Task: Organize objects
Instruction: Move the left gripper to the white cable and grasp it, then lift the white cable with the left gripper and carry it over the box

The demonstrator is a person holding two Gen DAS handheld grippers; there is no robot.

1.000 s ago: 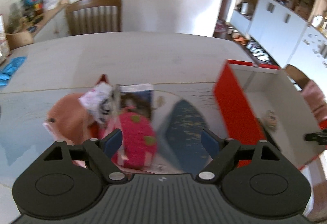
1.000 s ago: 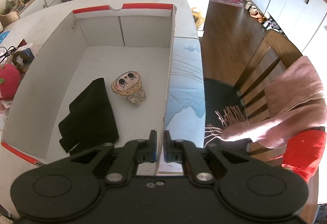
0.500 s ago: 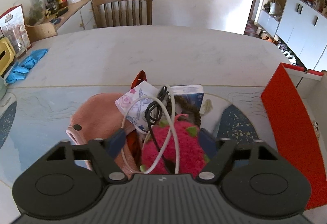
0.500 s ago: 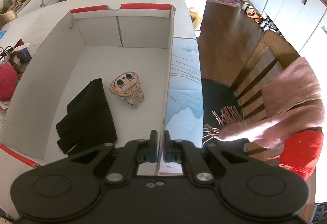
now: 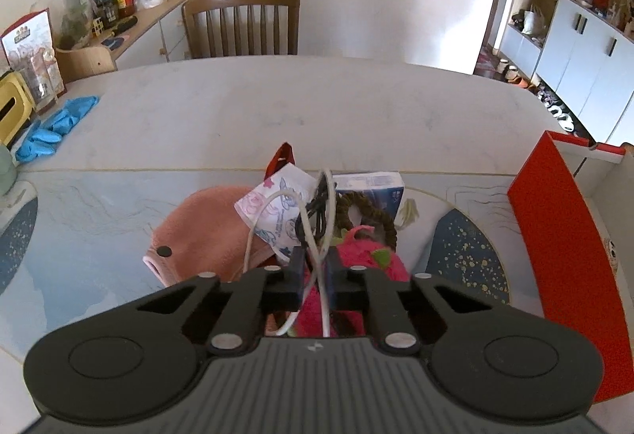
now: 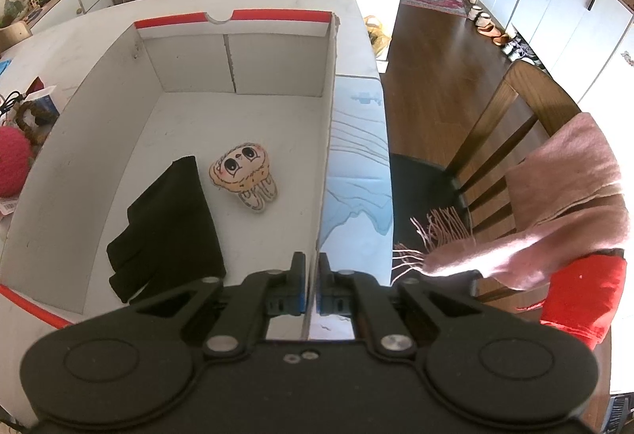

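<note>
- Cable: left hand-held gripper, wide apart a second ago, now clamps it above the pile beside the box; ready to lift.
- Right hand-held gripper stays clamped on the box's wall.

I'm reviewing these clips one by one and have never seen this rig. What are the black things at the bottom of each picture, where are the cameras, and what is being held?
They are two handheld grippers, one in each of a person's hands, with a camera on each looking along its fingers. In the left view, the left gripper is shut on a white cable atop a pile: a pink towel, a red plush and a blue box. In the right view, the right gripper is shut on the side wall of the open white box, which holds a black glove and a cartoon plush.
</note>
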